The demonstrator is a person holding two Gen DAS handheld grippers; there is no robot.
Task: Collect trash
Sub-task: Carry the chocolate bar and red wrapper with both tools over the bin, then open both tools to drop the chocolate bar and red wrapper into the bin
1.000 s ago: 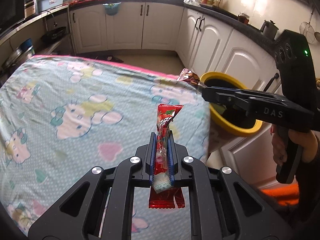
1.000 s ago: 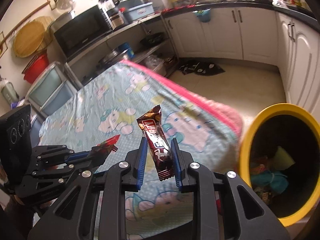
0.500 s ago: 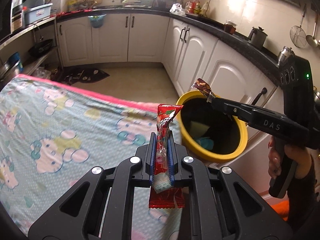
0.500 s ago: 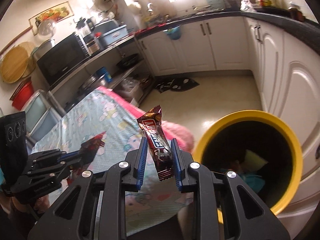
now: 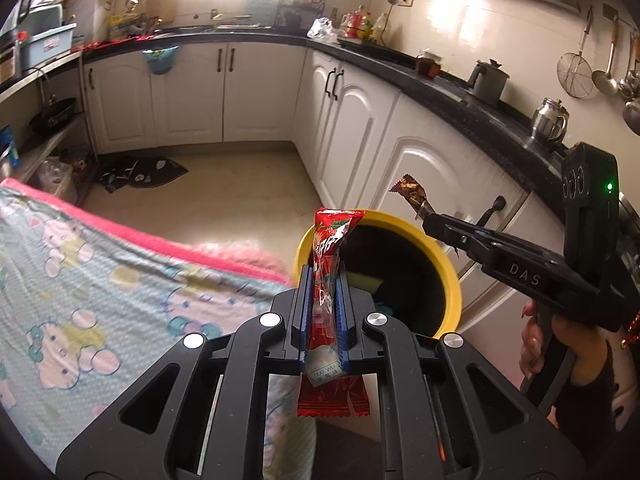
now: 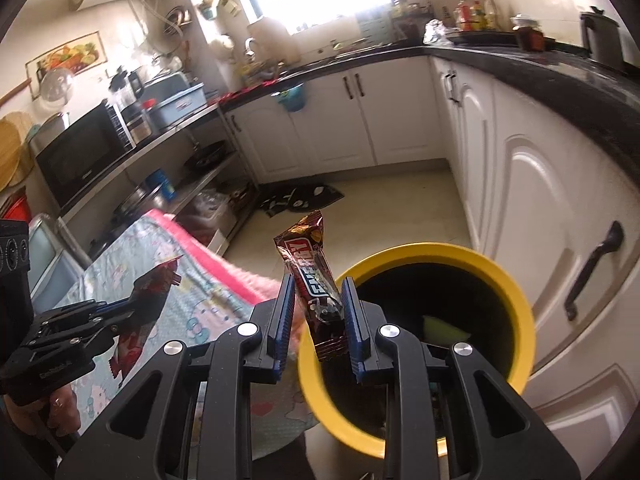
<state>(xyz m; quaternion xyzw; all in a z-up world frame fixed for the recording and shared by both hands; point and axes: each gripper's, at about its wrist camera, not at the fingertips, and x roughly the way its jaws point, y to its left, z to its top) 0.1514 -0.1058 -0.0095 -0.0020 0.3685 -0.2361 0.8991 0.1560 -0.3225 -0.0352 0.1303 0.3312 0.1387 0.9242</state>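
My left gripper [image 5: 320, 280] is shut on a red snack wrapper [image 5: 332, 248], held upright at the near rim of the yellow trash bin [image 5: 450, 276]. My right gripper [image 6: 318, 292] is shut on a brown candy-bar wrapper [image 6: 310, 264], held just over the bin's left rim [image 6: 516, 292]. In the left wrist view the right gripper [image 5: 424, 214] reaches over the bin from the right with the brown wrapper [image 5: 410, 192]. In the right wrist view the left gripper [image 6: 134, 304] holds the red wrapper [image 6: 158, 284] over the table. The bin holds some trash.
A table with a cartoon-print cloth and pink edge [image 5: 80, 280] lies left of the bin. White kitchen cabinets [image 5: 400, 168] stand right behind the bin, with a black handle [image 6: 592, 268] close to it. A dark mat [image 5: 140, 170] lies on the floor.
Both grippers have moved from over the table toward the bin, still holding their wrappers. The bin now sits directly ahead of both.
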